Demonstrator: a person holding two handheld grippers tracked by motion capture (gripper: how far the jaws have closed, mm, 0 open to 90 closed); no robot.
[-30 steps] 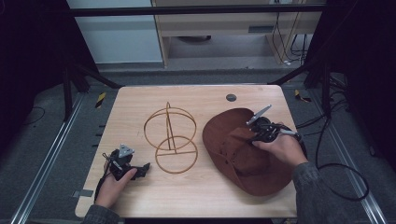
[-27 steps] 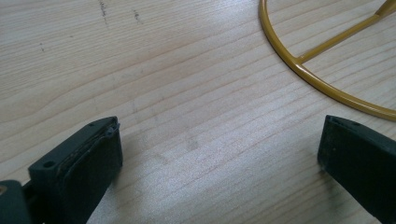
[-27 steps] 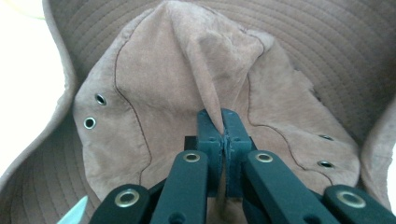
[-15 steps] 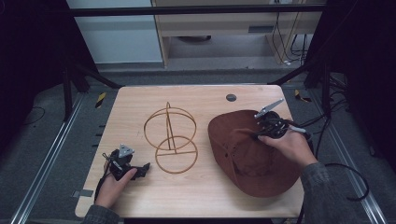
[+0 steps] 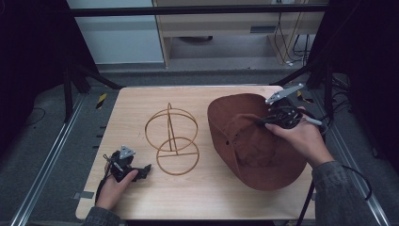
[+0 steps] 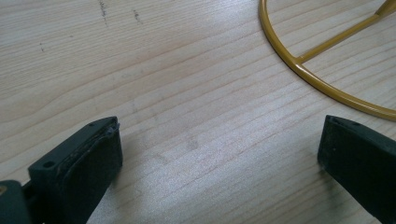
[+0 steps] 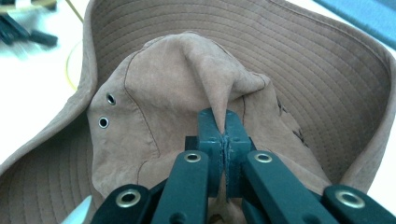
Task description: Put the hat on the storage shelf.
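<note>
Raised since the earlier frame, the brown hat (image 5: 254,146) now hangs partly off the worktop (image 5: 141,106), crown pinched to a peak by the right tool (image 5: 262,121), whose jaws are clamped on the fabric (image 7: 219,100); its brim still trails on the right side. Beside it stands a gold wire stand (image 5: 171,139). Left tool (image 5: 141,170) rests with jaws wide, nothing between them.
</note>
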